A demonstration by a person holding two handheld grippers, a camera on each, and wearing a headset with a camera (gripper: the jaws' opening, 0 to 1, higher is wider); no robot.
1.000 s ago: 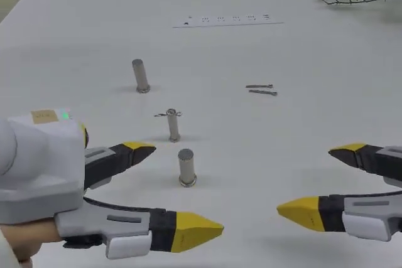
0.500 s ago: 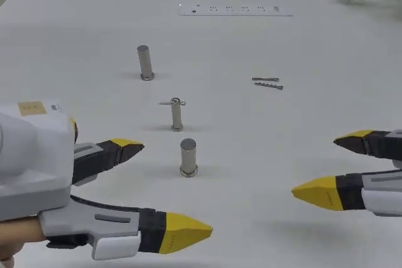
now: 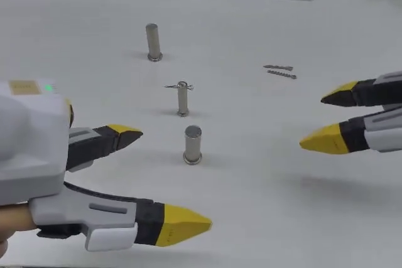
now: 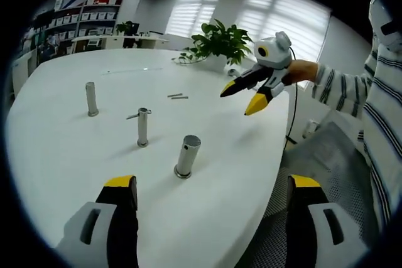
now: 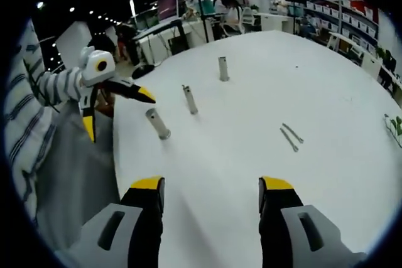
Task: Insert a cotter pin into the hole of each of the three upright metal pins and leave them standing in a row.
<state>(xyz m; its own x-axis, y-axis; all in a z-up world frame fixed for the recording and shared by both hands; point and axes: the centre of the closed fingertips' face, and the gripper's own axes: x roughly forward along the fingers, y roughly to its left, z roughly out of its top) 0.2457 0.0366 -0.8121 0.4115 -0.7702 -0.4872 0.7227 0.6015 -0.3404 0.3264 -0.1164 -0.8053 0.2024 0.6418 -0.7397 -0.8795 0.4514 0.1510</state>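
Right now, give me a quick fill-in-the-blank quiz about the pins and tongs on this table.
The metal pin with a cotter pin through it stands in the ___ of the row of three.
___ loose cotter pins lie flat on the table.
The left tongs and right tongs both stand ___, holding nothing.
Missing words: middle; two; open.

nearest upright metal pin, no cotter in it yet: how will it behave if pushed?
The nearest metal pin stands tall on a small flanged foot, so a push near its top would probably tip it. It looks like solid metal: likely stiff and heavy for its size. Fallen, its round body might roll on the smooth table.
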